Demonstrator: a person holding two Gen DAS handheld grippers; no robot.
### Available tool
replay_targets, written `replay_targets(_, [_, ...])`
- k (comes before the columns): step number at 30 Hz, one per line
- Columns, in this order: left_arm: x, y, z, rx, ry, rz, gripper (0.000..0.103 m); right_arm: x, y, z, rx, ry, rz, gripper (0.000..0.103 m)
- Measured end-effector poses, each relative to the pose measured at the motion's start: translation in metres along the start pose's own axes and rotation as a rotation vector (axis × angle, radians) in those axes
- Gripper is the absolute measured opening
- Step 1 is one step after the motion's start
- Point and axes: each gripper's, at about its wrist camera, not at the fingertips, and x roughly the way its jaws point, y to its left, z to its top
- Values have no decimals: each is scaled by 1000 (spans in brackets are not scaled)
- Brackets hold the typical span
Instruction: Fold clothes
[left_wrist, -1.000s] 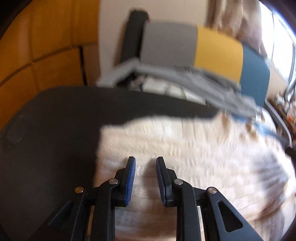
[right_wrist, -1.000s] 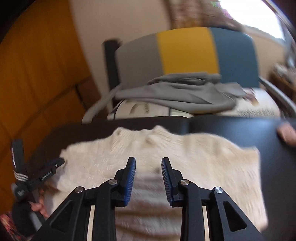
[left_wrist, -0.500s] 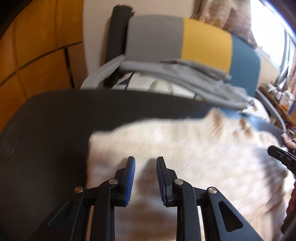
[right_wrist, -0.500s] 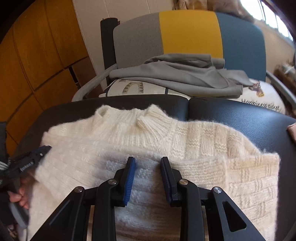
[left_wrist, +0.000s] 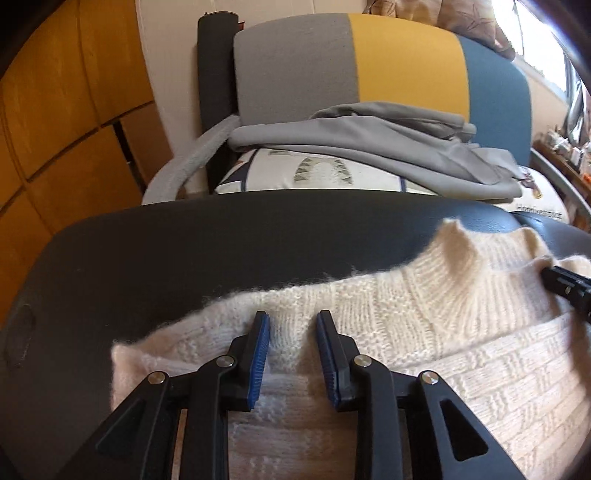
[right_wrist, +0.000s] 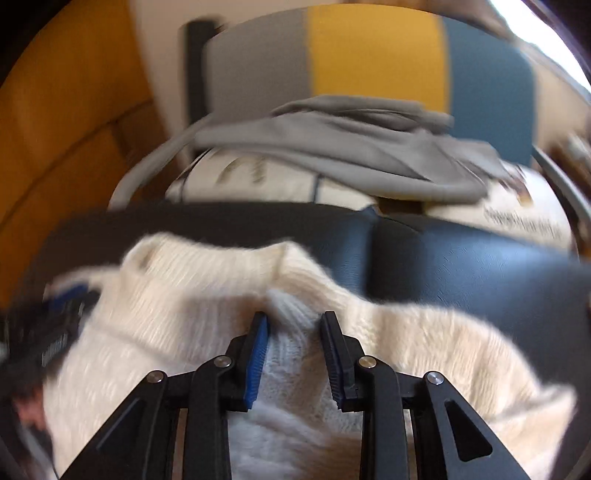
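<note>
A cream knitted sweater (left_wrist: 424, 314) lies on a dark table (left_wrist: 184, 251), collar toward the far edge. My left gripper (left_wrist: 292, 320) is open, its fingers resting over the sweater's left shoulder edge. My right gripper (right_wrist: 294, 320) is open over the sweater (right_wrist: 184, 314) just below the collar, with a bunched ridge of knit between its fingers. The right gripper's tip shows at the right edge of the left wrist view (left_wrist: 569, 288). The right wrist view is blurred.
Behind the table stands a chair with a grey, yellow and blue back (left_wrist: 369, 62). A grey garment (left_wrist: 369, 147) lies on a white printed cushion (left_wrist: 314, 173) on its seat. An orange wood wall (left_wrist: 55, 110) is at the left.
Both grippers have moved forward over the sweater toward its collar and shoulder edge. The sweater has bunched up under the right gripper. The right view has become blurred from motion.
</note>
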Motion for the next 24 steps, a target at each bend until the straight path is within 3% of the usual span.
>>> replay_targets(3, [-7, 5, -4, -16, -3, -2, 28, 1, 0, 1, 21, -13, -22, 30])
replay_targets(8, [-31, 24, -18, -83, -10, -50, 28, -10, -11, 10, 35, 54, 68, 35])
replay_targets(12, [-50, 39, -29, -137, -16, -89, 27, -80, -15, -4, 21, -73, 127, 36])
replay_targets(15, [-57, 40, -54, -119, 21, -75, 28, -105, -1, -35, -116, -64, 84, 37])
replay_targets(17, [-62, 41, -62, -121, -4, -66, 28, -98, 6, -58, -197, -13, 7, 40])
replay_targets(18, [-63, 43, -60, -122, 12, -74, 28, -86, 3, -70, -200, 33, -31, 40])
replay_targets(24, [-112, 50, -80, -119, -24, -106, 28, -114, -13, -66, -95, -15, 0, 42])
